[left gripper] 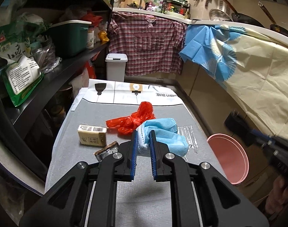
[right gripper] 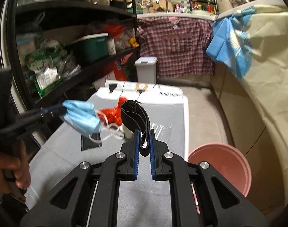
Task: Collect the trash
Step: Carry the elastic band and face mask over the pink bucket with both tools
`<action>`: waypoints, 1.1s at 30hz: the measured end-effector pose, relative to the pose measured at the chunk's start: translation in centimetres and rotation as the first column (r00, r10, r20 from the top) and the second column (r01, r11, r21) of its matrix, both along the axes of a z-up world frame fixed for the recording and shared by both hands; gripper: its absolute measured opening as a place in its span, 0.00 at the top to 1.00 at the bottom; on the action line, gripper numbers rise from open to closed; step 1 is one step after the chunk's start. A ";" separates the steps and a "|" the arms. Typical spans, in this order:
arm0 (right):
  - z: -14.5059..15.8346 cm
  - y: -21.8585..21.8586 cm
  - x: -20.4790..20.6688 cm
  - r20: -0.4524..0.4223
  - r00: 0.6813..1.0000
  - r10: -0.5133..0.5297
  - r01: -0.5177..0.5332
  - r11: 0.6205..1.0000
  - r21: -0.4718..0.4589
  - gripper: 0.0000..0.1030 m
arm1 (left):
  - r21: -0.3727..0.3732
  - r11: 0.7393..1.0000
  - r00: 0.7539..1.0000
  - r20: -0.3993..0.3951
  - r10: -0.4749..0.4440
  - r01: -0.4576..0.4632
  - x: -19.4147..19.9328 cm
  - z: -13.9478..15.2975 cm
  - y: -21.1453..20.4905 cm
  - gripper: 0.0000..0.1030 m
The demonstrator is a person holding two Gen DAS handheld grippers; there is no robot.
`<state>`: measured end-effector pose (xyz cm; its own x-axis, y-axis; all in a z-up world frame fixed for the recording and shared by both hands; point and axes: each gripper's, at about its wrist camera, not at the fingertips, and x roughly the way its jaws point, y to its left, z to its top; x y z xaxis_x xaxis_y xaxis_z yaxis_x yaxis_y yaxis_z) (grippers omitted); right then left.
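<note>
The left tongs (left gripper: 144,141) are clenched on a crumpled blue face mask (left gripper: 163,134), held above the counter (left gripper: 68,151), and the right tongs (right gripper: 144,141) grip a black elastic band (right gripper: 134,111), also lifted. Neither piece is in the pink basin (right gripper: 229,162) beside the counter yet, which I judge to be the bin. A red plastic bag (left gripper: 132,121), a small beige carton (left gripper: 92,135), a dark wrapper (left gripper: 106,151) and a clear wrapper (left gripper: 187,134) are left on the counter.
</note>
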<state>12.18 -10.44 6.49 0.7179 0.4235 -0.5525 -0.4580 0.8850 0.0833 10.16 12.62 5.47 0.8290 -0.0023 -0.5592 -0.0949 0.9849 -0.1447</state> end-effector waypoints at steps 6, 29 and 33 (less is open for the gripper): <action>2.2 -3.1 -0.2 0.028 0.999 -0.034 0.034 0.999 0.012 0.90 | -0.003 1.000 1.000 0.008 -0.028 0.028 0.2 0.4 -1.2 0.88; -1.7 -14.1 3.1 -0.017 0.957 -0.289 0.289 0.957 0.007 0.90 | -0.007 0.989 0.989 -0.004 -0.147 0.147 3.4 0.0 -9.2 0.88; -2.3 -14.9 3.7 -0.028 0.951 -0.308 0.308 0.951 -0.001 0.90 | -0.008 0.985 0.985 -0.008 -0.170 0.170 4.3 -0.2 -11.0 0.88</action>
<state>15.88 -25.30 4.22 0.7982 0.1859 -0.5730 -0.1604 0.9824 0.0954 14.43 1.65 5.31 0.8114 -0.1466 -0.5658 0.0722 0.9858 -0.1518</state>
